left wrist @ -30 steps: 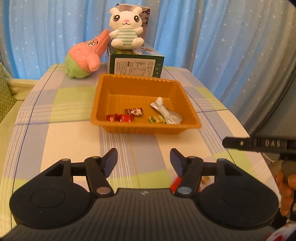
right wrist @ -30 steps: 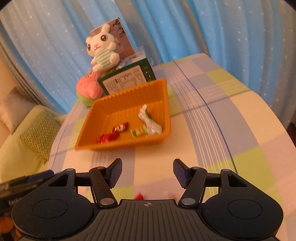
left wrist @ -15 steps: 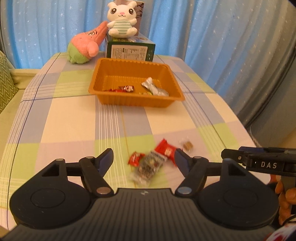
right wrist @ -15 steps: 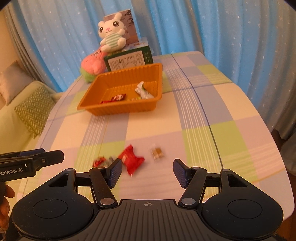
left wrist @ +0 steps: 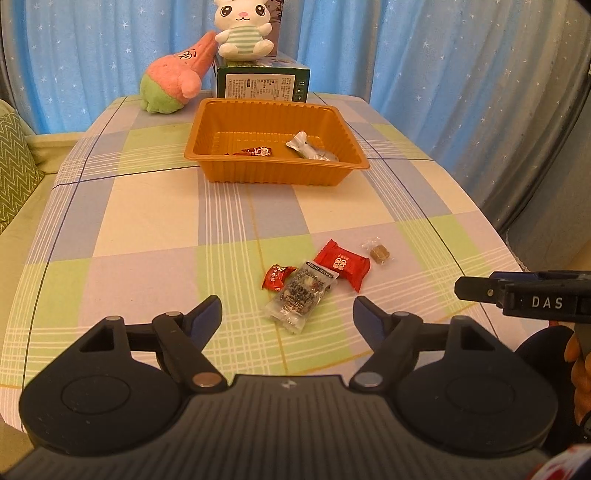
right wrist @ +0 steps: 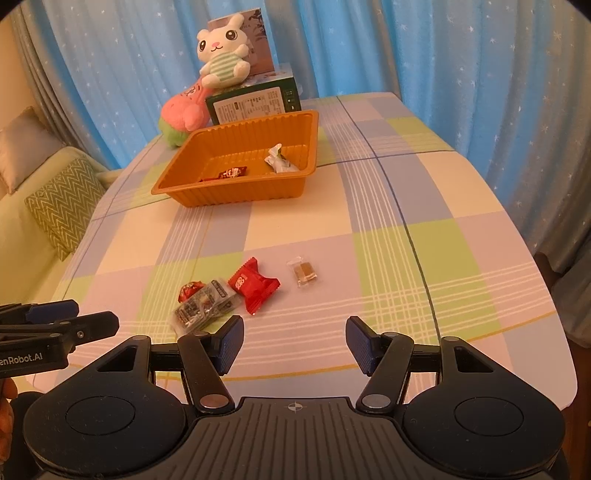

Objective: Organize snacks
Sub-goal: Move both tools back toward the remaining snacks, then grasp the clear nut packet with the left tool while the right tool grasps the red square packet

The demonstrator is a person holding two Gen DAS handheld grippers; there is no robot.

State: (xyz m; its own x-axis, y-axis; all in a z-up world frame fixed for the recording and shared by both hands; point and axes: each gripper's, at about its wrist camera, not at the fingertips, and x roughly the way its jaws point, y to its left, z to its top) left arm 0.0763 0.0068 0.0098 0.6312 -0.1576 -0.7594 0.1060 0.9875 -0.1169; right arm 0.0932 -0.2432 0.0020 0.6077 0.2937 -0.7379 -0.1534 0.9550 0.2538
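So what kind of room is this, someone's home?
Most likely a home living or dining area: a table under a checked cloth, blue star-print curtains, a sofa with a zigzag cushion, and plush toys, a bunny among them, at the table's far end.

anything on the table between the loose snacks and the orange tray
No: only bare checked tablecloth lies between the loose snacks and the orange tray, seen in both wrist views.

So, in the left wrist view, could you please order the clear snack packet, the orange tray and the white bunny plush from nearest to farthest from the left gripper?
From the left gripper:
1. Clear snack packet, on the table just ahead of the open fingers.
2. Orange tray, mid-table, further back.
3. White bunny plush, on the green box at the far edge.
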